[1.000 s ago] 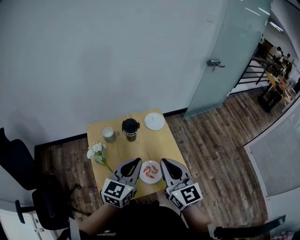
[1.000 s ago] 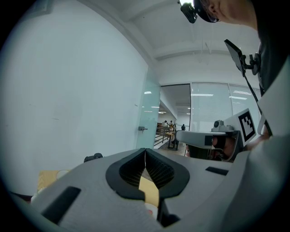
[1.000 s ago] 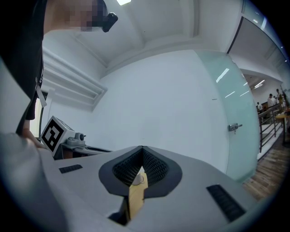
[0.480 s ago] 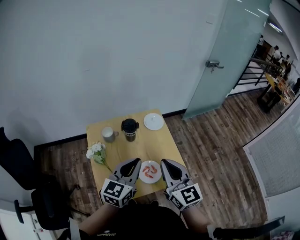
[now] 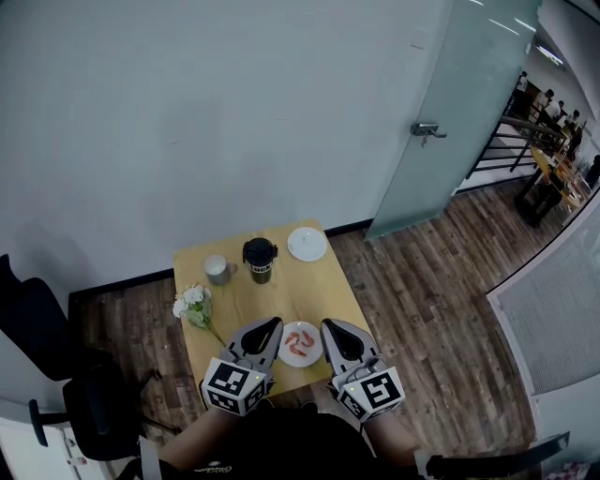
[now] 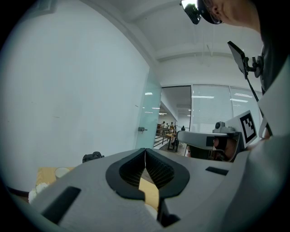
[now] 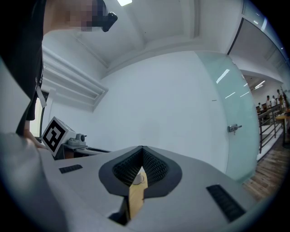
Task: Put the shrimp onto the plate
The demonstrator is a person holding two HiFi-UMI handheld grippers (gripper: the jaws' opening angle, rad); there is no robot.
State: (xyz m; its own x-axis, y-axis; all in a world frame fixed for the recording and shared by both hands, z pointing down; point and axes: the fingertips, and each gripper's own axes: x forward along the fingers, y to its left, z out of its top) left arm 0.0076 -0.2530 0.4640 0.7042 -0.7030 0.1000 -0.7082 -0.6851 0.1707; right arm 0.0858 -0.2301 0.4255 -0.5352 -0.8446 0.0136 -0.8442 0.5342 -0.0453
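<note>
as the shrimp [image 5: 300, 341] lie on the plate [image 5: 302, 363], the task looks done. the left gripper [image 5: 272, 322] and right gripper [image 5: 328, 324] are closed and empty; only withdrawing seems left.

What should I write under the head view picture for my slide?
Left gripper and right gripper, both shut, flank a plate of shrimp on a small wooden table.

You had bright, even indoor light; a ceiling lamp [image 7: 123, 2] glared white. The glass door [image 5: 459, 94] carried soft reflections. Your gripper views bowed strongly, fading into black corners.
</note>
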